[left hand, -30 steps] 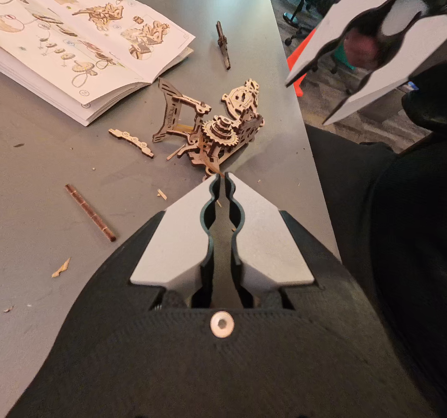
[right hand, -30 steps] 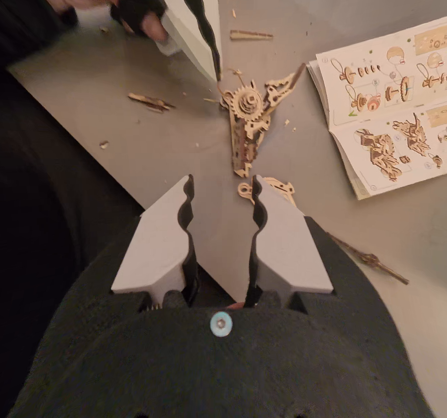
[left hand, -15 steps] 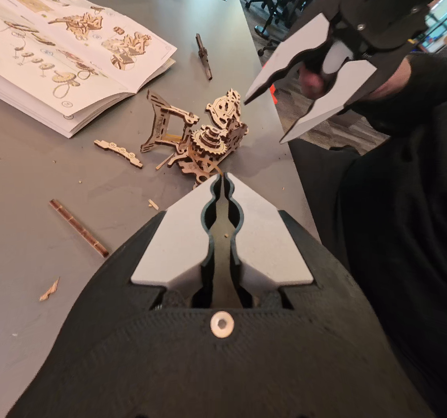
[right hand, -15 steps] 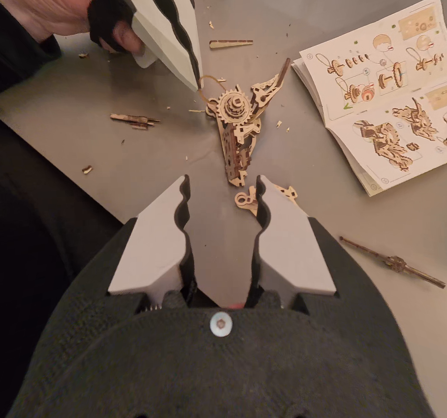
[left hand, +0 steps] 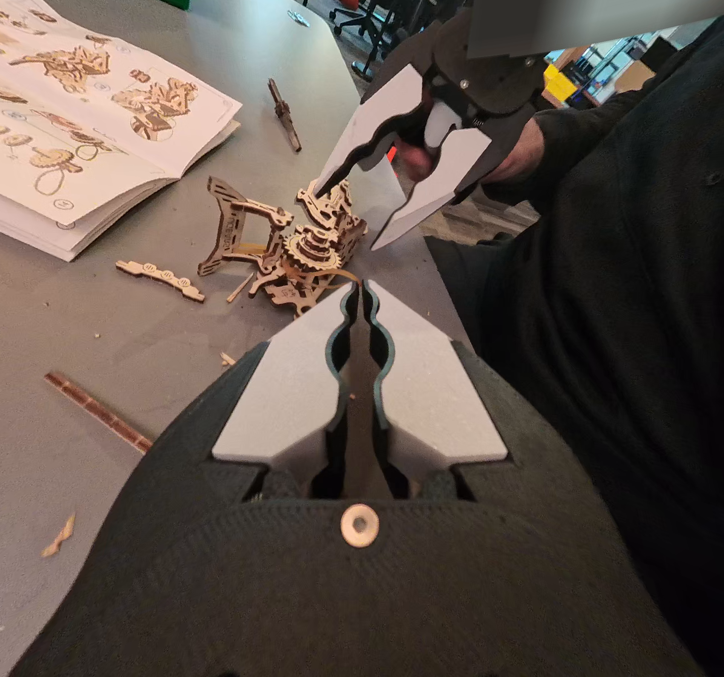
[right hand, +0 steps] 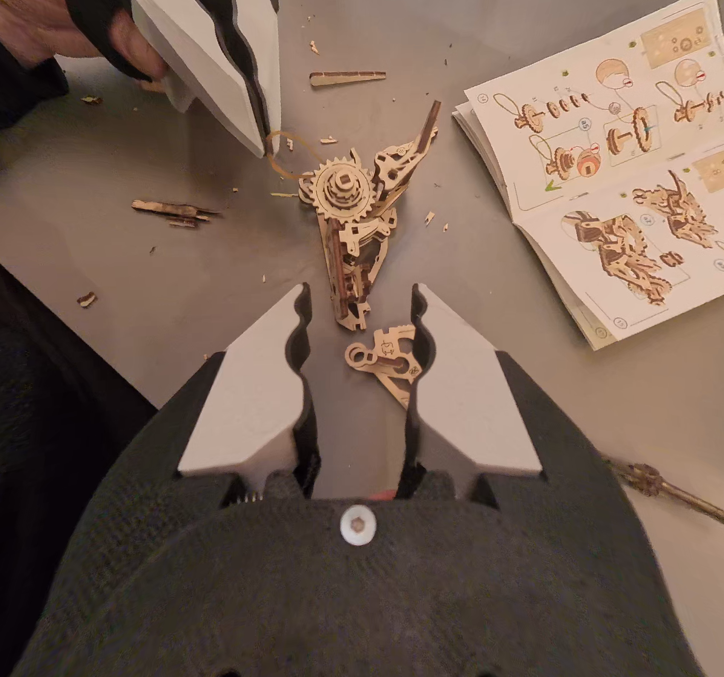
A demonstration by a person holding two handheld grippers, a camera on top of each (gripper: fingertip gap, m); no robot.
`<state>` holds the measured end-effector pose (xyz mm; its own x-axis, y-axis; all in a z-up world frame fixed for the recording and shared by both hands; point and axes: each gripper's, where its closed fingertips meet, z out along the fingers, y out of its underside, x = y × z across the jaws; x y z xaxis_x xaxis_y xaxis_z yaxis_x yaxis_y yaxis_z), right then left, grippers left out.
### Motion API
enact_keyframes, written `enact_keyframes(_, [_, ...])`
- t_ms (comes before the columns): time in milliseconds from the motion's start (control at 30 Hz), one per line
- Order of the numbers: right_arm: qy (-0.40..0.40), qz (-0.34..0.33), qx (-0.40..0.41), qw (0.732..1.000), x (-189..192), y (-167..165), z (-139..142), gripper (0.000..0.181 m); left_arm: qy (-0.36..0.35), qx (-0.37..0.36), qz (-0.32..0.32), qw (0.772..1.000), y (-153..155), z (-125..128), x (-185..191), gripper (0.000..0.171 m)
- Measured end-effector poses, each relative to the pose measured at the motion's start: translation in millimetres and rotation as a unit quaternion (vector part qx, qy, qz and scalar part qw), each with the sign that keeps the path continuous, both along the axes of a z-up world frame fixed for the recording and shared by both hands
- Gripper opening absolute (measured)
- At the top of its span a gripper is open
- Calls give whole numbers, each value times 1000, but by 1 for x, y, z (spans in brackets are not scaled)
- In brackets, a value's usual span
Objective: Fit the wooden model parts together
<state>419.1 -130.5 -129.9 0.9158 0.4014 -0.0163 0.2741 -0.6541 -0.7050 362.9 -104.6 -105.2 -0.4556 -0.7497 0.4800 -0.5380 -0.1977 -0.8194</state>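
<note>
Wooden model (right hand: 346, 235) lies on the grey table (right hand: 509, 70), your left gripper (left hand: 359, 286) pinching its rubber band (right hand: 288, 156) taut, your right gripper (right hand: 360, 301) gaping above, likely to steady it.

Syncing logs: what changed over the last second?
The open right gripper moved in toward the wooden model. The left gripper, jaws shut on the rubber band, pulled its loop out from the gear. Model, booklet and loose pieces stayed put.
</note>
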Motion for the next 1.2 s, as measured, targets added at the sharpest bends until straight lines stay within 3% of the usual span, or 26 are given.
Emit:
enact_keyframes(533, [-10, 28, -2, 1000, -5, 6, -10, 39, -28, -23, -2, 999, 1, 10, -2, 0])
enact_keyframes(867, [-26, 37, -10, 999, -7, 3, -16, 23, -29, -14, 0, 999, 0, 9, -2, 0])
enact_keyframes(1033, [-48, 46, -4, 998, -9, 3, -17, 19, -36, -28, 9, 999, 4, 13, -2, 0])
enact_keyframes(1200, [-119, 57, 10, 991, -6, 4, -17, 17, -35, -27, 13, 999, 5, 13, -1, 0])
